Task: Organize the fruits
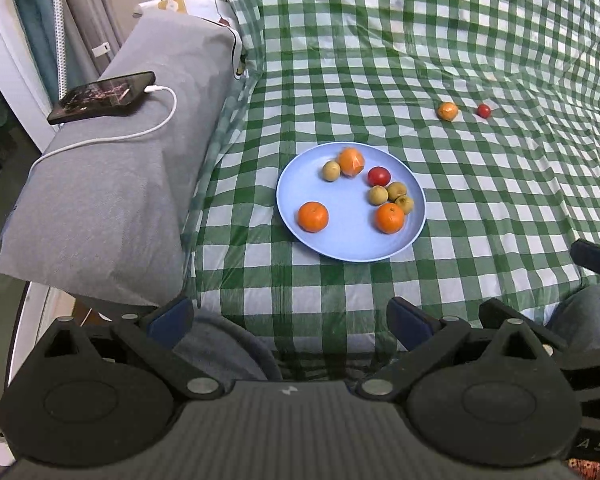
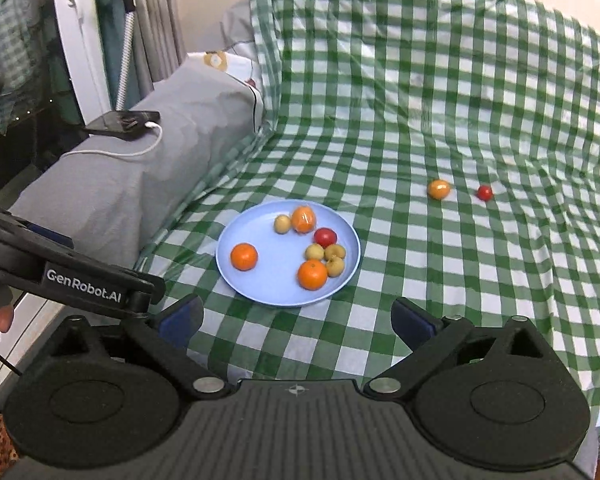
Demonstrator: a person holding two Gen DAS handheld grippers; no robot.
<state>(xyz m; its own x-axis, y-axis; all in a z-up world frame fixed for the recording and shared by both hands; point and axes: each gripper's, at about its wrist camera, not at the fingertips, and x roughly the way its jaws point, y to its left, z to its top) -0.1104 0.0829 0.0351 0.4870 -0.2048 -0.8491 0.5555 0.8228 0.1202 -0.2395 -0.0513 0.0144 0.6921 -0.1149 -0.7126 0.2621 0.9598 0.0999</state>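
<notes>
Both the left gripper and right gripper gape empty at lower frame; fruit fills the blue plate at centre.

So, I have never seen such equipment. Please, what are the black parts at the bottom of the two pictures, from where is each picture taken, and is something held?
There is no robot here. A person holds a hand tool with two jaws in each hand, and a camera on each tool looks forward along them. One picture comes from the left gripper, the other from the right gripper. Both stand open and hold nothing. Ahead is a green checked cloth with a blue plate of small fruits. An orange fruit and a small red fruit lie apart on the cloth. A phone charges on the grey armrest.
</notes>
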